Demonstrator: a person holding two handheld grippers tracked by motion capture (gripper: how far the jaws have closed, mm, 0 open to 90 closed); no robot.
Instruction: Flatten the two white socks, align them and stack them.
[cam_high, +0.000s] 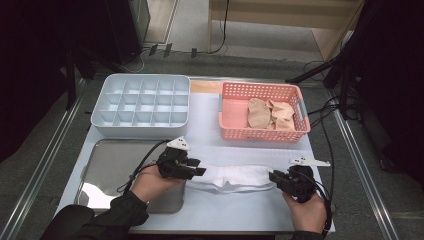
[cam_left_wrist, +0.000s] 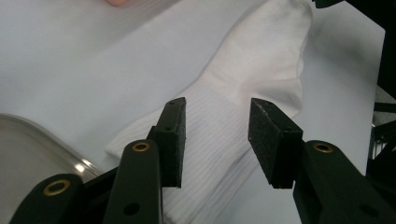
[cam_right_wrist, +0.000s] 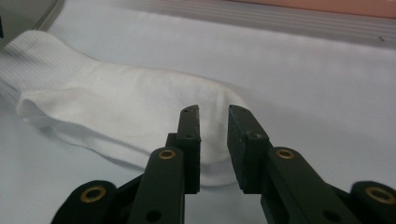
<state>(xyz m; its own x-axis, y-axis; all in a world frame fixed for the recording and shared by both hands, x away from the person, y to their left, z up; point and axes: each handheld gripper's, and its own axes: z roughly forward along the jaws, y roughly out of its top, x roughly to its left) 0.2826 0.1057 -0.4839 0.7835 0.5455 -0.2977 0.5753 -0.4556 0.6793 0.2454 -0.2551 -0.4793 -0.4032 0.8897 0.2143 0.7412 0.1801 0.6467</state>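
A white sock (cam_high: 232, 178) lies flat and stretched out on the white table mat, its ribbed cuff to the left and its toe to the right. My left gripper (cam_high: 197, 170) is at the cuff end. In the left gripper view it (cam_left_wrist: 217, 109) stands open, its pads either side of the ribbed cuff (cam_left_wrist: 210, 154) and not pinching it. My right gripper (cam_high: 274, 177) is at the toe end. In the right gripper view its jaws (cam_right_wrist: 213, 112) stand narrowly apart just over the sock's toe (cam_right_wrist: 140, 98), with nothing clamped between them.
A pink basket (cam_high: 260, 135) at the back right holds beige socks (cam_high: 270, 114). A white divided organiser (cam_high: 141, 102) stands at the back left. A metal tray (cam_high: 112, 167) lies under my left hand, close to the cuff. Cables trail off the right edge.
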